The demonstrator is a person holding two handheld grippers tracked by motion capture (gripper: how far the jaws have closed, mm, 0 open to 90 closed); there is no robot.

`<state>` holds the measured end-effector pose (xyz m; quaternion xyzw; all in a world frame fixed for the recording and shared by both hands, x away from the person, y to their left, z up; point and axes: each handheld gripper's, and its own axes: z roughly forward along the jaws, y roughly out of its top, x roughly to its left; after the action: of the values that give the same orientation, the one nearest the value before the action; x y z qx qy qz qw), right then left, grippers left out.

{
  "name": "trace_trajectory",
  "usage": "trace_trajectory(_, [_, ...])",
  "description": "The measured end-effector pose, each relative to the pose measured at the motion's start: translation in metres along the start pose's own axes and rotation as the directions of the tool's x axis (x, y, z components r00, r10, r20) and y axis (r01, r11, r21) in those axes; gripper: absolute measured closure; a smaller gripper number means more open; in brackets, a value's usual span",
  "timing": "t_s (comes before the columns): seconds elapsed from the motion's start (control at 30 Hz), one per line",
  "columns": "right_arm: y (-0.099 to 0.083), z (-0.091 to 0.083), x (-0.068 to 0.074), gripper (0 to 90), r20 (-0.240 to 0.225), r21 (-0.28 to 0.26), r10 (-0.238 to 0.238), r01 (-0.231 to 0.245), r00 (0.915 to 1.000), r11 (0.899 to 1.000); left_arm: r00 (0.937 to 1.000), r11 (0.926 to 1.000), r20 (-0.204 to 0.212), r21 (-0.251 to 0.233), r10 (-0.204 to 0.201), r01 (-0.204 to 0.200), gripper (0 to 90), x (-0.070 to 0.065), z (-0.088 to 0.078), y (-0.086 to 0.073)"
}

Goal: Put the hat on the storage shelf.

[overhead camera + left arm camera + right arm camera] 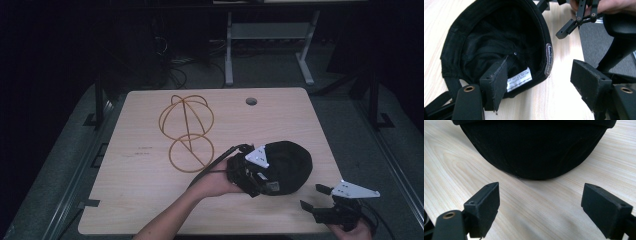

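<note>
The left gripper (536,82) stands with jaws spread, one inside the upturned black cap (486,42), the rim between them; closing carelessly could snag only the label (519,79) and slip. The right gripper (540,207), jaws spread, faces the cap's crown just ahead; a push might slide it across the smooth wooden table (150,200); the room beyond is dark.

We see a black fabric cap (292,162) lying upside down, white label inside, right of the wire hat stand (186,132).
</note>
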<state>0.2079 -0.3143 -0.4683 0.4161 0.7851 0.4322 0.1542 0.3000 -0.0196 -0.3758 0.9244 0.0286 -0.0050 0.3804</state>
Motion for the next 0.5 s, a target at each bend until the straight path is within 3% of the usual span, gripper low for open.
trace_trajectory(0.17, [0.0,0.0,0.0,14.8,-0.001,0.0,0.0,0.0,1.0,1.0,0.9997,0.9986,0.019,0.05,0.018,-0.019,33.0,0.002,0.01,0.003])
trace_trajectory(0.33, [0.0,0.0,0.0,14.8,-0.003,-0.005,-0.002,0.002,1.0,1.0,0.9987,0.9932,0.02,0.106,0.047,-0.049,43.0,0.002,0.019,0.005])
trace_trajectory(0.5, [0.0,0.0,0.0,14.8,-0.005,-0.004,-0.004,0.004,1.0,1.0,0.9972,0.9887,0.034,0.132,0.067,-0.071,53.2,0.001,0.025,0.006])
